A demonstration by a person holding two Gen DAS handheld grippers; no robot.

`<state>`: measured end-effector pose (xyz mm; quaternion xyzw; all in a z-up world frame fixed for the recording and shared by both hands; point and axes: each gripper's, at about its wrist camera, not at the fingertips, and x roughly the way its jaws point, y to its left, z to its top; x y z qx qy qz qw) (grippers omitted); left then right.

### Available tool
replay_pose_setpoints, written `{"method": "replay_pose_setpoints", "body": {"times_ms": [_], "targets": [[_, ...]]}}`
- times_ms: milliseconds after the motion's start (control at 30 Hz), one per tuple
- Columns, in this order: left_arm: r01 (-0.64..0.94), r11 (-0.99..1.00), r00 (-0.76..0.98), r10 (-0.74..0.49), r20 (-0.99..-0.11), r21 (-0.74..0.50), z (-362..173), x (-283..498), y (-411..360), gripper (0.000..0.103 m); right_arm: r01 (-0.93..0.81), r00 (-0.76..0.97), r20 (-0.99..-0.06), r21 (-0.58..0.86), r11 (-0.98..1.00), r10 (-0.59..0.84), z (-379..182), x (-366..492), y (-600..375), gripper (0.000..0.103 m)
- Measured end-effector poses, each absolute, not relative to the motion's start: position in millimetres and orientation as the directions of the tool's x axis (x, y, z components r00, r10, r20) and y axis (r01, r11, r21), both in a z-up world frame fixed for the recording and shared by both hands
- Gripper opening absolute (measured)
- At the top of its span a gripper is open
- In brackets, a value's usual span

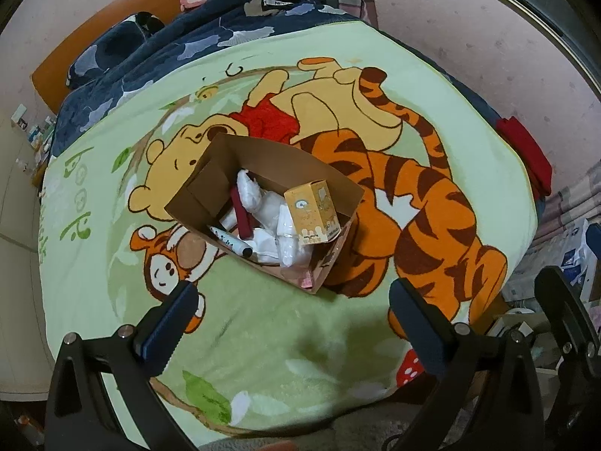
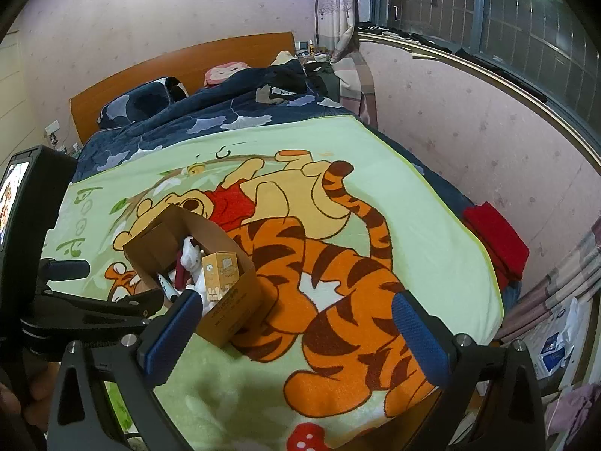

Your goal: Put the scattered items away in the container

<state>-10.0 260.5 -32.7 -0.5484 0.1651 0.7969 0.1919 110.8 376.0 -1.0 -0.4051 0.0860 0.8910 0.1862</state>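
An open cardboard box (image 1: 225,158) (image 2: 240,308) sits on the green cartoon blanket (image 1: 300,338) (image 2: 413,203) in the middle of the bed. Inside it lie a small yellow carton (image 1: 313,210) (image 2: 221,270), a white soft toy (image 1: 259,197) (image 2: 189,255), a dark red stick (image 1: 242,214), a marker (image 1: 231,242) (image 2: 167,287) and clear plastic bags (image 1: 291,240). My left gripper (image 1: 296,323) hovers open over the blanket, short of the box. My right gripper (image 2: 300,327) hangs open just right of the box. Neither holds anything.
A dark blue quilt (image 1: 157,56) (image 2: 210,120) and pillows cover the head of the bed by the orange headboard (image 2: 180,60). Red cloth (image 1: 526,154) (image 2: 496,240) lies at the bed's right edge. The left gripper's body (image 2: 45,263) shows at the left. Bags (image 2: 556,342) clutter the floor.
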Motion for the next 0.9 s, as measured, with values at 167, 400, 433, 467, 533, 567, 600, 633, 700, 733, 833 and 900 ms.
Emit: {"method": "replay_pose_setpoints", "body": {"times_ms": [167, 400, 433, 467, 533, 567, 600, 633, 700, 733, 833, 900], "targets": [[-0.490, -0.870, -0.333, 0.126, -0.935, 0.058, -31.1, -8.0, 261.9, 0.103, -0.397, -0.605, -0.752, 0.003, -0.918, 0.260, -0.4, 110.3, 374.2, 0.103], [-0.495, -0.868, -0.336, 0.156, -0.929, 0.033, -26.9, -8.1, 260.4, 0.103, -0.387, -0.611, -0.749, 0.000, -0.922, 0.256, 1.7, 109.9, 371.6, 0.103], [-0.496, -0.868, -0.339, 0.153, -0.928, 0.038, -26.4, -7.6, 260.7, 0.103, -0.387, -0.611, -0.749, 0.000, -0.922, 0.256, 1.7, 109.9, 371.5, 0.103], [-0.497, -0.867, -0.343, 0.146, -0.928, 0.047, -26.1, -6.8, 261.4, 0.103, -0.386, -0.611, -0.749, -0.001, -0.922, 0.256, 1.8, 109.6, 371.2, 0.103], [-0.501, -0.864, -0.341, 0.145, -0.929, 0.048, -26.3, -5.9, 262.4, 0.103, -0.384, -0.611, -0.749, -0.001, -0.923, 0.255, 2.0, 109.3, 370.6, 0.103], [-0.502, -0.864, -0.330, 0.150, -0.932, 0.038, -27.2, -6.1, 262.5, 0.103, -0.385, -0.611, -0.749, -0.001, -0.923, 0.256, 1.9, 109.6, 370.9, 0.103], [-0.502, -0.864, -0.321, 0.151, -0.935, 0.032, -28.3, -6.3, 262.3, 0.103, -0.385, -0.611, -0.749, -0.001, -0.923, 0.256, 1.9, 109.7, 370.9, 0.103], [-0.501, -0.865, -0.314, 0.148, -0.938, 0.031, -29.7, -6.5, 261.8, 0.103, -0.384, -0.612, -0.749, -0.002, -0.923, 0.256, 2.1, 109.7, 370.7, 0.103], [-0.498, -0.867, -0.306, 0.142, -0.941, 0.031, -31.8, -6.8, 260.7, 0.103, -0.381, -0.612, -0.749, -0.002, -0.925, 0.254, 2.2, 109.8, 370.4, 0.103], [-0.494, -0.869, -0.303, 0.140, -0.943, 0.030, -32.7, -6.8, 259.8, 0.103, -0.381, -0.612, -0.749, -0.002, -0.925, 0.254, 2.1, 109.9, 370.5, 0.103], [-0.484, -0.873, -0.313, 0.122, -0.942, 0.048, -32.9, -6.9, 257.8, 0.103, -0.379, -0.611, -0.750, -0.003, -0.925, 0.252, 1.9, 109.6, 369.5, 0.103], [-0.479, -0.876, -0.322, 0.116, -0.940, 0.056, -32.0, -7.1, 257.0, 0.103, -0.376, -0.612, -0.750, -0.003, -0.927, 0.251, 1.7, 109.6, 368.4, 0.103]]}}
